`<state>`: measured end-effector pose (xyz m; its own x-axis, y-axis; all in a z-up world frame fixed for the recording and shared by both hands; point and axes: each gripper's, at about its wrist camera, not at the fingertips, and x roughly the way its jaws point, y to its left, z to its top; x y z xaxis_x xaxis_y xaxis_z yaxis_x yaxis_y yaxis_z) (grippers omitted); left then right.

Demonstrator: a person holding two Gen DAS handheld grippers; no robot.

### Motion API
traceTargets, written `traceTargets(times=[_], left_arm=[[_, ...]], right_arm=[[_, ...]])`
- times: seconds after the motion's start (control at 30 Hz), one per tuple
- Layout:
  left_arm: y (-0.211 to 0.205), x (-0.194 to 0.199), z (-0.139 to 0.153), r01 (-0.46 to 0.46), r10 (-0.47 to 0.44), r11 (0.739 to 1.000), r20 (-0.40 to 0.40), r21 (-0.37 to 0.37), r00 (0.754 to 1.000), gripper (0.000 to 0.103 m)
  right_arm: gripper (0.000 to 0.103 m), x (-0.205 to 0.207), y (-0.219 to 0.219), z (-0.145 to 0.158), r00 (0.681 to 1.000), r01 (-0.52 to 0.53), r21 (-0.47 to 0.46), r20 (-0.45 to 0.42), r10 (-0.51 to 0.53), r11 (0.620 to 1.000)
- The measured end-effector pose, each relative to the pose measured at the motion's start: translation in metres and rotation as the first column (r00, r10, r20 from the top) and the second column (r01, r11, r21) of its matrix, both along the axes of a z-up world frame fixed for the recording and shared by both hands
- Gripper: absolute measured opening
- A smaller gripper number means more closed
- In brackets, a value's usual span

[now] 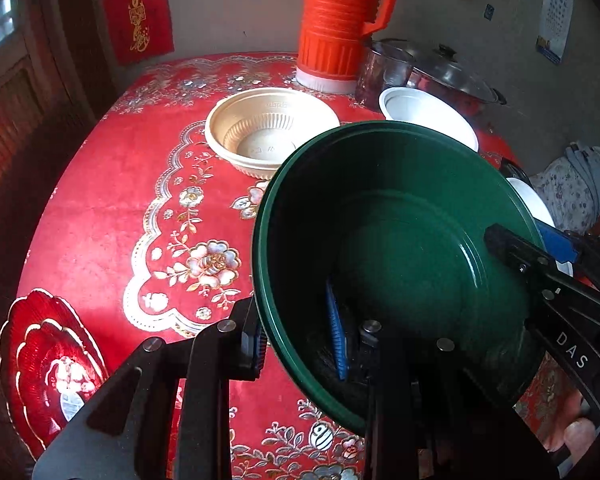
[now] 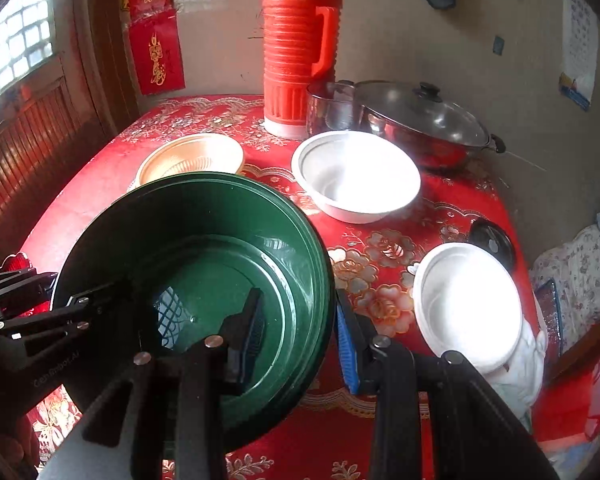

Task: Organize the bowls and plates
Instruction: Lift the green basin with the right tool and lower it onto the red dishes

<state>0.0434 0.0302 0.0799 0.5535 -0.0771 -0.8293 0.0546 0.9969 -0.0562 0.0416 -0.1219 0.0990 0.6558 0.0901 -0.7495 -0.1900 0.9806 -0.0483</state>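
The green bowl (image 1: 396, 248) is held tilted above the red tablecloth (image 1: 112, 216), near the beige bowl (image 1: 272, 128). The left gripper (image 1: 296, 344) is closed on its left rim, and the right gripper (image 2: 300, 336) is closed on its right rim. Only a thin rim is pinched at each side, so the bowl could slip or twist if the two hands are not moved together. Both grippers are pointed steeply downward toward the table.
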Motion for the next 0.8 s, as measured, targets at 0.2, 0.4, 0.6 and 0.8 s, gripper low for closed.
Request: traceTargets(times=[0.2, 0.4, 0.6, 0.8], left_arm=[[0.055, -0.034, 0.011, -0.091, 0.091, 0.996, 0.03, 0.008, 0.995, 0.025], [0.112, -0.069, 0.02, -0.193, 0.192, 0.981, 0.055, 0.009, 0.98, 0.025], [0.162, -0.101, 0.022, -0.274, 0.273, 0.962, 0.054, 0.01, 0.961, 0.025], [0.197, -0.121, 0.007, -0.337, 0.336, 0.942, 0.027, 0.008, 0.941, 0.025]], right_arm=[[0.034, -0.017, 0.055, 0.006, 0.994, -0.106, -0.001, 0.016, 0.106, 0.994], [0.034, -0.032, 0.116, 0.009, 0.975, -0.221, -0.005, 0.023, 0.221, 0.975], [0.035, -0.046, 0.17, 0.017, 0.946, -0.321, -0.012, 0.041, 0.321, 0.947], [0.037, -0.056, 0.217, 0.009, 0.918, -0.395, -0.042, 0.027, 0.397, 0.917]])
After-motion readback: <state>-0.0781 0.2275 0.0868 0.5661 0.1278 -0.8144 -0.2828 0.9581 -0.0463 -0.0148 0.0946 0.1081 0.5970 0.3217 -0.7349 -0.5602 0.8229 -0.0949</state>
